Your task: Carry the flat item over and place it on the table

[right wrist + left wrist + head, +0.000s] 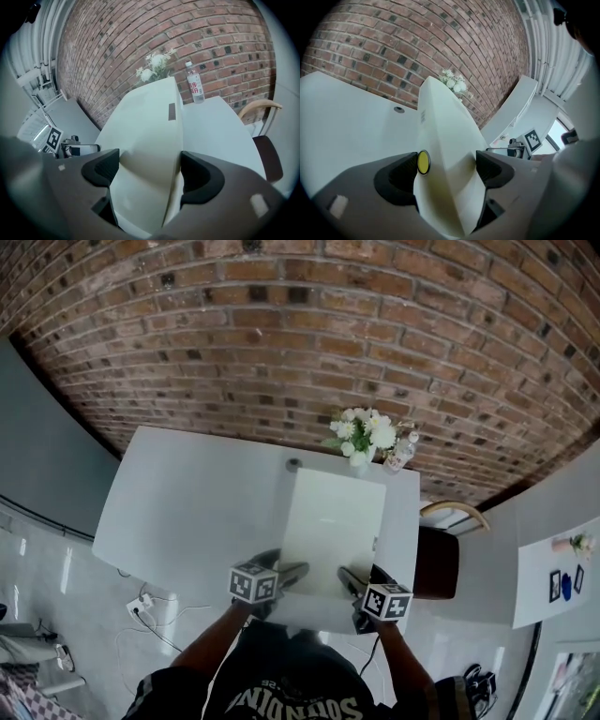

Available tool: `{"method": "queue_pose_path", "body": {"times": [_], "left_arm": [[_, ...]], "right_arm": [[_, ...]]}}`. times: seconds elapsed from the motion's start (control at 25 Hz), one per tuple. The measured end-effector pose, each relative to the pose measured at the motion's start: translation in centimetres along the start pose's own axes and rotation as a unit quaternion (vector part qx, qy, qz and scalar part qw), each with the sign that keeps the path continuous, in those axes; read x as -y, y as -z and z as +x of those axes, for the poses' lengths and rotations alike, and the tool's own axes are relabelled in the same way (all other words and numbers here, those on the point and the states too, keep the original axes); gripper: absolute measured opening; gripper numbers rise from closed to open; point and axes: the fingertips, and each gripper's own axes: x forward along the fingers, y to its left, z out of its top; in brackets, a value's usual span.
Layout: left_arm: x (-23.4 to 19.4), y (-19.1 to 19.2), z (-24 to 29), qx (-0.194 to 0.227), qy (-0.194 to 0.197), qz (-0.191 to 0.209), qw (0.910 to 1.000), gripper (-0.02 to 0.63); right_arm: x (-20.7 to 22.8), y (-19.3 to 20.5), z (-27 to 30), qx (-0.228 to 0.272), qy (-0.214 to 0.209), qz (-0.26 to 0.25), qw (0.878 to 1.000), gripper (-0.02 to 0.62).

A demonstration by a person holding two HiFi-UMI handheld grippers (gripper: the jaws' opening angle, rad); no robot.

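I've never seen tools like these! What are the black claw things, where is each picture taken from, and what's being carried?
There's no robot here: a person holds a two-jaw gripper in each hand. The head view comes from a camera on the person's head, looking down. The other two views come from cameras riding on the left gripper and the right gripper, each looking along its own jaws. Both grippers are clamped on the near edge of a flat white panel, over a white table. At the table's far edge stand white flowers and a water bottle. A wooden chair is on the right, with a brick wall behind. I can't tell whether the panel touches the table yet.
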Motion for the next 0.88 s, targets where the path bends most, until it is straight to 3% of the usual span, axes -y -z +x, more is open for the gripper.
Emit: {"method": "queue_pose_path", "body": {"times": [0.88], "left_arm": [[-5.5, 2.2, 8.7, -0.062, 0.004, -0.083, 0.9946, 0.399]], "right_arm": [[7.5, 1.0, 6.1, -0.054, 0.044, 0.040, 0.997, 0.408]]}}
